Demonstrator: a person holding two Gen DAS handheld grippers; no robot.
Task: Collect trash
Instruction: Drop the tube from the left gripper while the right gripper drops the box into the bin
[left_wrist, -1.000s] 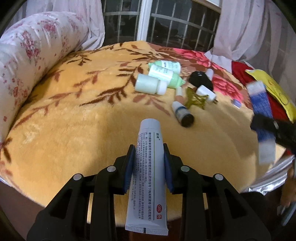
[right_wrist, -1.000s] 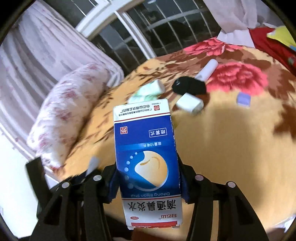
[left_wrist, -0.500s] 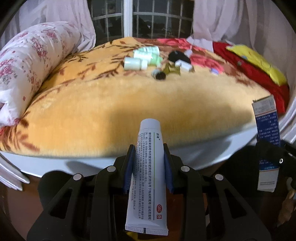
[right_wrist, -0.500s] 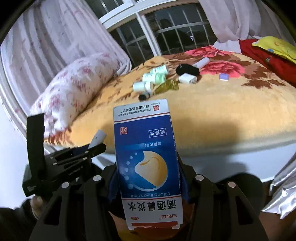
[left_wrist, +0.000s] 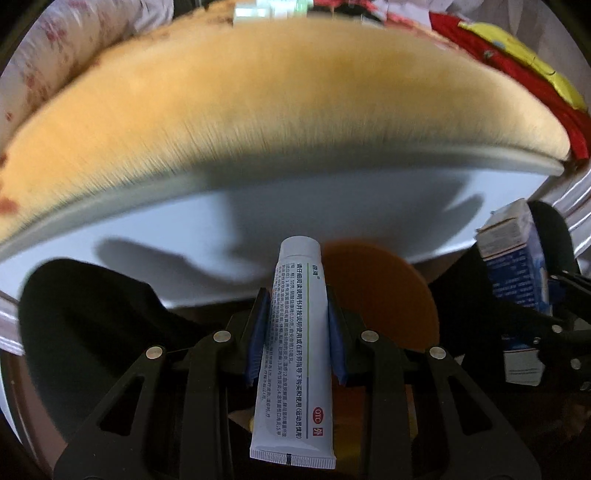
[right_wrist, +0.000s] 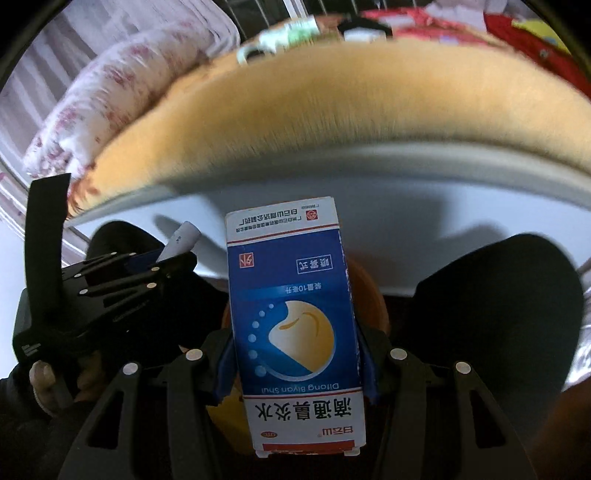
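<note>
My left gripper is shut on a white ointment tube with printed text, cap end pointing forward. My right gripper is shut on a blue and white medicine box. Both are below the edge of the bed, over a round orange bin, which also shows behind the box in the right wrist view. The box also shows at the right of the left wrist view. The left gripper with its tube shows in the right wrist view.
The bed's orange plush blanket fills the upper view above a white bed side. Several bottles lie blurred at the far edge. A floral pillow lies left. Red and yellow cloth lies right.
Both grippers have dropped from above the blanket to below the bed's edge, still holding the tube and the box. The orange bin has come into view beneath them.
</note>
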